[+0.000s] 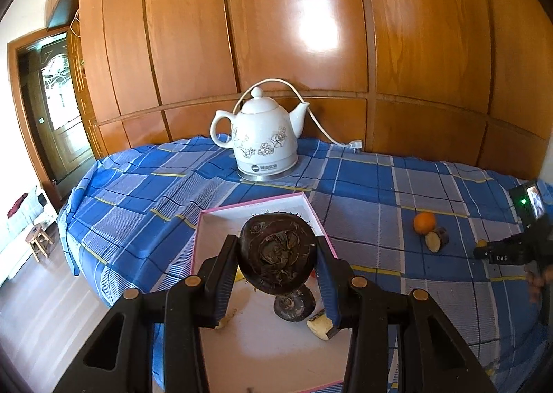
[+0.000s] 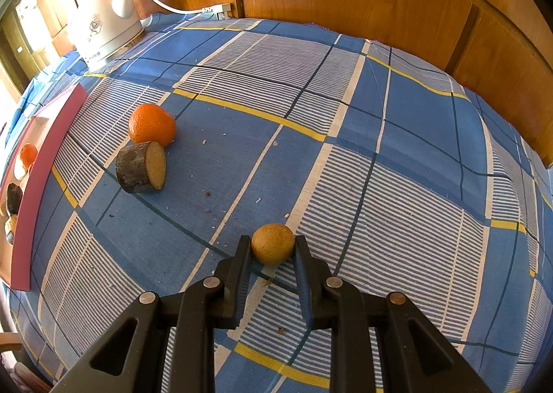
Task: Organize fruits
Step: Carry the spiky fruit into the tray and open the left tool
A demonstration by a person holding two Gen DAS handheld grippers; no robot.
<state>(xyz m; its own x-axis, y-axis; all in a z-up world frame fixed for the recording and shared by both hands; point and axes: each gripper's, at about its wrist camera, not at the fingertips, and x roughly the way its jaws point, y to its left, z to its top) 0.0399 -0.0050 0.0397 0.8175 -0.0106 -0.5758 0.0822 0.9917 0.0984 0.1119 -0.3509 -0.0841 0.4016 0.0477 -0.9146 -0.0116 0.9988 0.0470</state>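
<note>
My left gripper (image 1: 278, 254) is shut on a dark brown hairy taro (image 1: 278, 253) and holds it above the pink-rimmed white box (image 1: 214, 230). Another dark taro (image 1: 293, 305) and a pale cut piece (image 1: 319, 324) lie in the box below. My right gripper (image 2: 272, 246) is shut on a small tan round fruit (image 2: 273, 243) that rests on the blue checked cloth. An orange (image 2: 151, 123) and a cut root piece (image 2: 141, 166) lie on the cloth to its far left; they also show in the left wrist view, orange (image 1: 424, 222).
A white ceramic kettle (image 1: 264, 137) with a cord and plug (image 1: 356, 143) stands at the back by the wooden wall. The box's pink side (image 2: 41, 165) is at the left of the right wrist view. The table edge drops off at left.
</note>
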